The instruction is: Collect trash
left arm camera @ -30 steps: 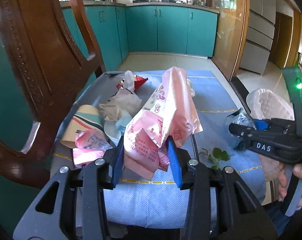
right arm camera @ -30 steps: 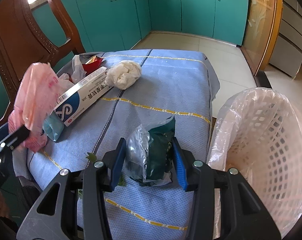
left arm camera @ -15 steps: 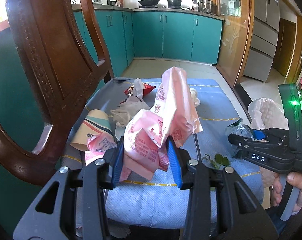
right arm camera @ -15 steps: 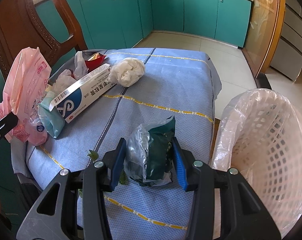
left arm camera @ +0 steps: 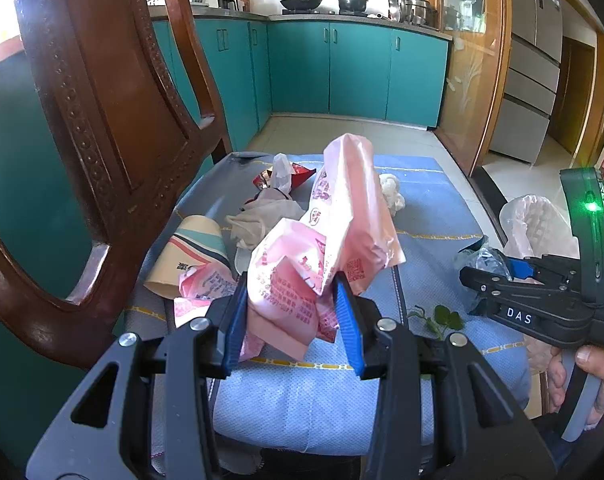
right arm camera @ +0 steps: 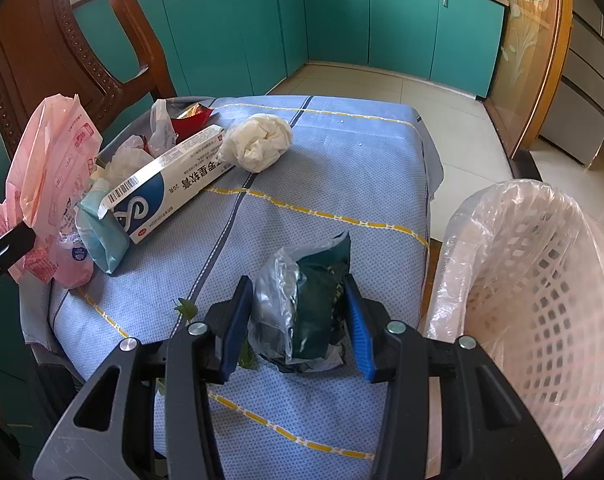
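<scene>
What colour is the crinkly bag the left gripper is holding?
Pink, with red printing. The crinkly bag in the left gripper shows best in the left wrist view.

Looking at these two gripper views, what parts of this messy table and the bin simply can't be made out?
- Bin: its inside bottom is out of sight in the right wrist view, behind its own wall and liner.
- Green packet: its print is unreadable, crumpled under clear film.
- Ointment box: missing from the left wrist view, hidden behind the pink bag.
- Paper cup: its mouth is covered by pink scraps.
</scene>
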The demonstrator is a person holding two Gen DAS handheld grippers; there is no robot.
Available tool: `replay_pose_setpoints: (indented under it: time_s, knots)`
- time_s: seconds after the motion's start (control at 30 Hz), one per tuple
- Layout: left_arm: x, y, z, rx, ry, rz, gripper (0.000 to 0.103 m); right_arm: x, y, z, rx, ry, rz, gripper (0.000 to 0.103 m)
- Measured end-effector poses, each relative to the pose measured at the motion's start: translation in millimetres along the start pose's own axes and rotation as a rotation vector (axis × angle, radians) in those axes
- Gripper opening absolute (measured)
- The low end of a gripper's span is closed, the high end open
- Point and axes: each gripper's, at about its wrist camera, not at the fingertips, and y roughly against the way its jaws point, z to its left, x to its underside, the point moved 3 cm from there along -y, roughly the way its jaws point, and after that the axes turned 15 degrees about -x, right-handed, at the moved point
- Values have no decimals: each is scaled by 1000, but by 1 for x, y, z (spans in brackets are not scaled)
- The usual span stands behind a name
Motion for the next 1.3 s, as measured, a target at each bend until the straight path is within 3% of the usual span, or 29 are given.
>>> replay_pose_setpoints:
  time_s: [1.3]
  knots:
    - [6,-1,-2,-3,0,11,41,0,6,-2,-4,-11,-24,45]
